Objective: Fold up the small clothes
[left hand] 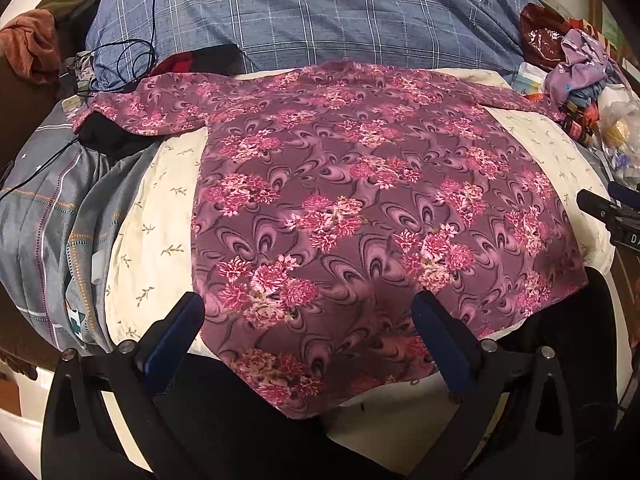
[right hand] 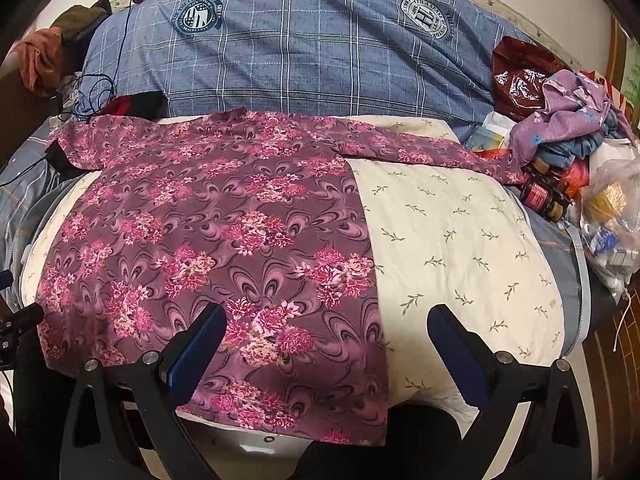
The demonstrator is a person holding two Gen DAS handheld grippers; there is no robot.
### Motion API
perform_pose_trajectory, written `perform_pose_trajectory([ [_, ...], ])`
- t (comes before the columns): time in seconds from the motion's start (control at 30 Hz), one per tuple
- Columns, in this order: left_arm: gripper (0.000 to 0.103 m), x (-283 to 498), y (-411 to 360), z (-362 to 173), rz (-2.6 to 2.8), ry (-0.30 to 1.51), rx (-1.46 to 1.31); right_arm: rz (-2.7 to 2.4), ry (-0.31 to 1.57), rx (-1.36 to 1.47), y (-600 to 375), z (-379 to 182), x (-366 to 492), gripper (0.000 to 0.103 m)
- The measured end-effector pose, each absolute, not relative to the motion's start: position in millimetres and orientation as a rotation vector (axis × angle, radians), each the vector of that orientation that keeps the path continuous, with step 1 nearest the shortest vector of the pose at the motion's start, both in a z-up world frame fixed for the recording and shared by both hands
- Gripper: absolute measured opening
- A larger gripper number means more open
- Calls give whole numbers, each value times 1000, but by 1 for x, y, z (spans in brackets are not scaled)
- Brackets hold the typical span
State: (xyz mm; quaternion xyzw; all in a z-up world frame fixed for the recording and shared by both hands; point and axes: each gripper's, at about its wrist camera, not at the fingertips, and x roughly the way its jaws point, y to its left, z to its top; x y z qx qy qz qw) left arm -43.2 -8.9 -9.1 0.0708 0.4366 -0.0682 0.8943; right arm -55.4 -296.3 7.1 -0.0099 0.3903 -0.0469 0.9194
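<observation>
Bedding fills both views: a cream pillow with a leaf-sprig print [right hand: 460,240] is used as the work surface, and a blue plaid duvet with round crests [right hand: 312,52] is bunched just behind it. A purple floral top [left hand: 360,208] is laid flat on the pillow, sleeves spread out to both sides and hem hanging over the pillow's near edge. The top's left sleeve is draped past the pillow onto a black item; the right sleeve runs along the pillow's far edge toward a pile of clutter. In that pile, beside the pillow's right end, a lilac garment [right hand: 572,116], a dark red plastic bag [right hand: 520,76] and a clear bag [right hand: 612,220] are seen. Grey plaid bedding [left hand: 48,220] is bunched off the pillow's left end, with a black cable [left hand: 136,56] looped behind it.

The left gripper [left hand: 308,308] is held wide over the top's hem, nothing gripped. The right gripper [right hand: 326,324] is also spread wide, one finger over the top's near right corner, the other over bare pillow, nothing held.
</observation>
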Motion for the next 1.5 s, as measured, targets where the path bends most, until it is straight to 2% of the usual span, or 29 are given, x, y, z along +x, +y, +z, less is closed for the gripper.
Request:
perform_pose_trajectory([
  [1.5, 103, -25, -17, -10, -166, 930, 143, -33, 831, 25, -296, -3, -39, 100],
])
